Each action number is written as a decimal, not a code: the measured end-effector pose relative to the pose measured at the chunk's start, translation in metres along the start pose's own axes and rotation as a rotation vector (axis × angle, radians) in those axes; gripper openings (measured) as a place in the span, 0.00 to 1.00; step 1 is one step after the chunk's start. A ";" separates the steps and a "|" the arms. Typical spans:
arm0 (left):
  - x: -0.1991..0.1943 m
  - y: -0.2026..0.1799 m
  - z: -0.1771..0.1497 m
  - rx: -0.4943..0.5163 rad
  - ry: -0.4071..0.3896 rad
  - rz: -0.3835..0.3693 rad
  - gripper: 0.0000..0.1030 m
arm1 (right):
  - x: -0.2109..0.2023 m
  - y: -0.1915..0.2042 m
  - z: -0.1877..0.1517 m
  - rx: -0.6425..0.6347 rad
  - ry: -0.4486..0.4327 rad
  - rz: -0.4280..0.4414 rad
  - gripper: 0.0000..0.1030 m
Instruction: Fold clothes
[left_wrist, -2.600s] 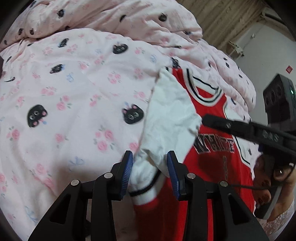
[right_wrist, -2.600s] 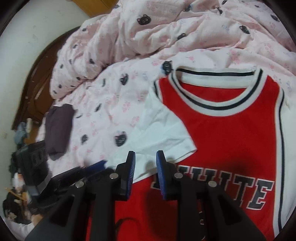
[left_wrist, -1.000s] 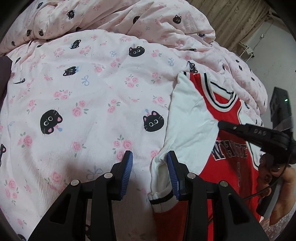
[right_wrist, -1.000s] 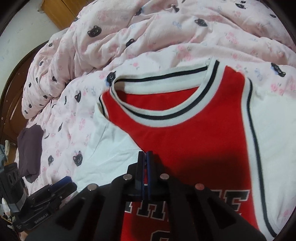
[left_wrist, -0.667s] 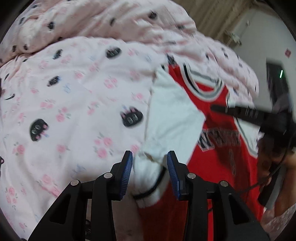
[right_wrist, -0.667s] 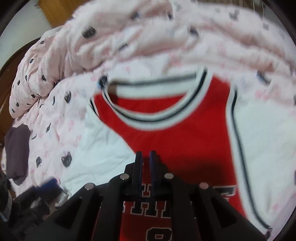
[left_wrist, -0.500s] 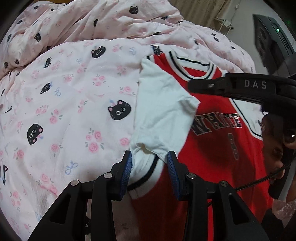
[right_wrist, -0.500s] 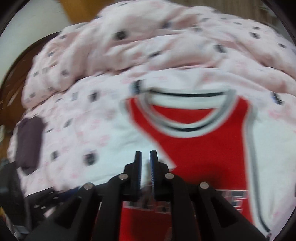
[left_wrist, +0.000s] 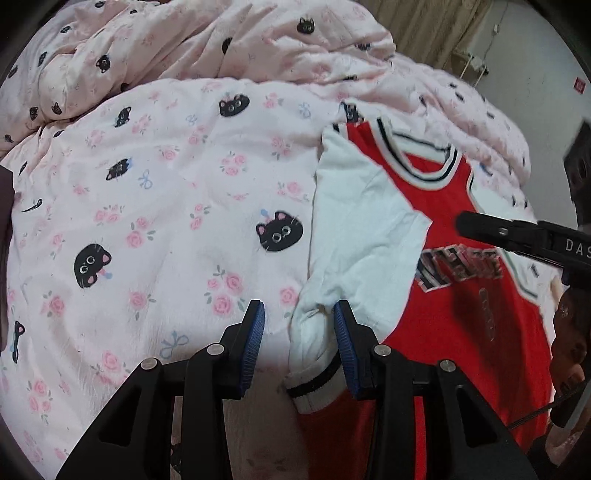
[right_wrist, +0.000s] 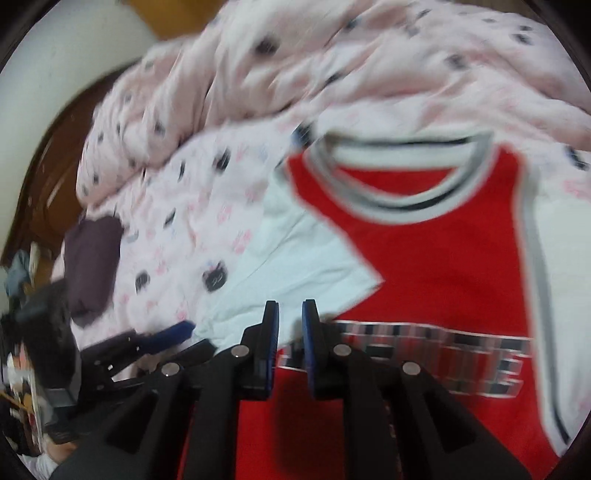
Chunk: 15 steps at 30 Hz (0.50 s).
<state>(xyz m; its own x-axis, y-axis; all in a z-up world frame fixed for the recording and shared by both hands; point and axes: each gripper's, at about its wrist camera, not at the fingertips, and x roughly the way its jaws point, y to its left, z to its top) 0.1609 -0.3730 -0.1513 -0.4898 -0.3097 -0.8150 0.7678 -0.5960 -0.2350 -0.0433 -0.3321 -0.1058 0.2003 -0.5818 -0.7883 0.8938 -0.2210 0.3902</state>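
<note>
While the jersey (left_wrist: 461, 295) lies face up on the pink blanket (left_wrist: 166, 221) of the bed, its collar pointing away from me, I judge that the folding is only at its start; one white sleeve (left_wrist: 362, 236) is already laid inward over the red chest, the other sleeve (right_wrist: 561, 258) is spread out flat at the far side, and the body is not folded at all. My left gripper (left_wrist: 297, 334) stands partly open around the cuff end of the folded sleeve; the cloth touches one blue pad, the other pad is clear of it, so I do not call this a grip. My right gripper (right_wrist: 290, 325) hangs just above the sleeve edge and the printed letters; its jaws have just been opening to a narrow gap, and I see no cloth between them. What is left, as I judge it: the second sleeve, then the body. A dark folded cloth (right_wrist: 92, 258) lies further off on the blanket.
</note>
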 end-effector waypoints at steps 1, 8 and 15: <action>-0.005 0.002 0.001 -0.006 -0.025 0.004 0.33 | -0.013 -0.010 -0.001 0.026 -0.036 -0.015 0.13; -0.037 0.022 0.006 -0.054 -0.207 0.154 0.35 | -0.092 -0.092 -0.023 0.191 -0.213 -0.179 0.44; -0.031 0.048 0.004 -0.156 -0.227 0.233 0.39 | -0.114 -0.159 -0.050 0.338 -0.293 -0.258 0.44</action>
<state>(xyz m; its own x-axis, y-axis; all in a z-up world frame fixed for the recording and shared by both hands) 0.2110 -0.3955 -0.1352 -0.3600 -0.5914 -0.7216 0.9148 -0.3754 -0.1487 -0.1886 -0.1911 -0.1018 -0.1736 -0.6594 -0.7314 0.7099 -0.5986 0.3711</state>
